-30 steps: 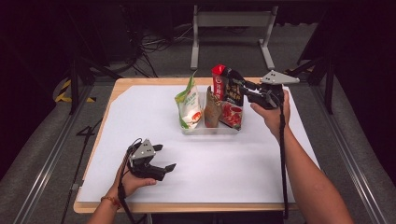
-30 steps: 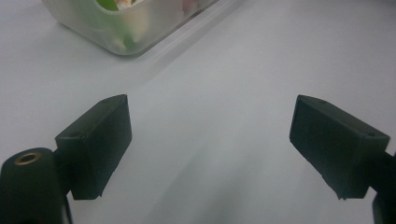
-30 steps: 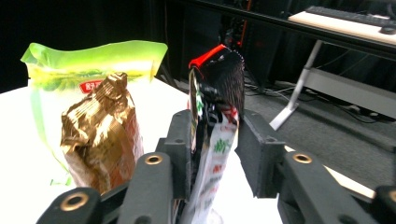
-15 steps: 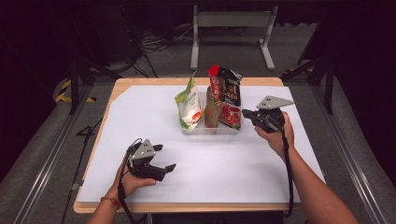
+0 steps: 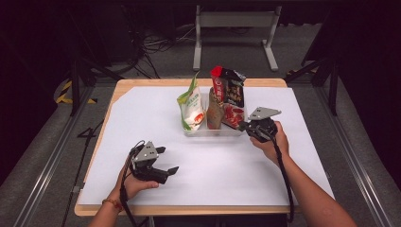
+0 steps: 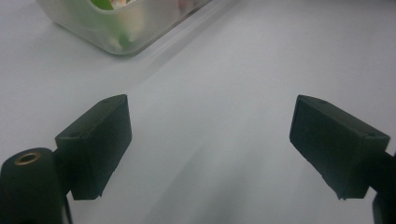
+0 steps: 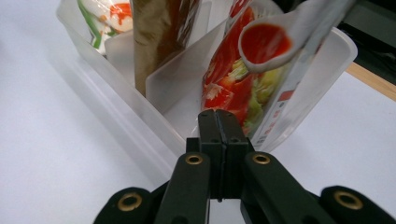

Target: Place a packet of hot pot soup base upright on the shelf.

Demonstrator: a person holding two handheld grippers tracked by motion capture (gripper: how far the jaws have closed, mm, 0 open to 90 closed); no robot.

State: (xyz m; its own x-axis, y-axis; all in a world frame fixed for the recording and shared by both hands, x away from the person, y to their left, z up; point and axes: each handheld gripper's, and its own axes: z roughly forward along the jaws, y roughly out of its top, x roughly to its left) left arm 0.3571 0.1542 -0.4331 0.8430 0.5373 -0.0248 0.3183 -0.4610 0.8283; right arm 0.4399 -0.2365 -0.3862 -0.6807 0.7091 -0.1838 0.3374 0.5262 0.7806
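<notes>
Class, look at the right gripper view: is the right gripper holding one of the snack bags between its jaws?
No. The right gripper has its jaws pressed together with nothing between them, just short of the clear bin.

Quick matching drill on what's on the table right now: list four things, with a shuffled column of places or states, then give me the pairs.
Things:
1. left gripper
2. right gripper
3. green-and-white pouch
4. brown pouch

Places or states:
A. middle compartment of the clear bin
B. jaws shut, empty, at the bin's right end
C. jaws wide open, near the table's front edge
D. left compartment of the bin

Pairs: 1-C, 2-B, 3-D, 4-A
</notes>
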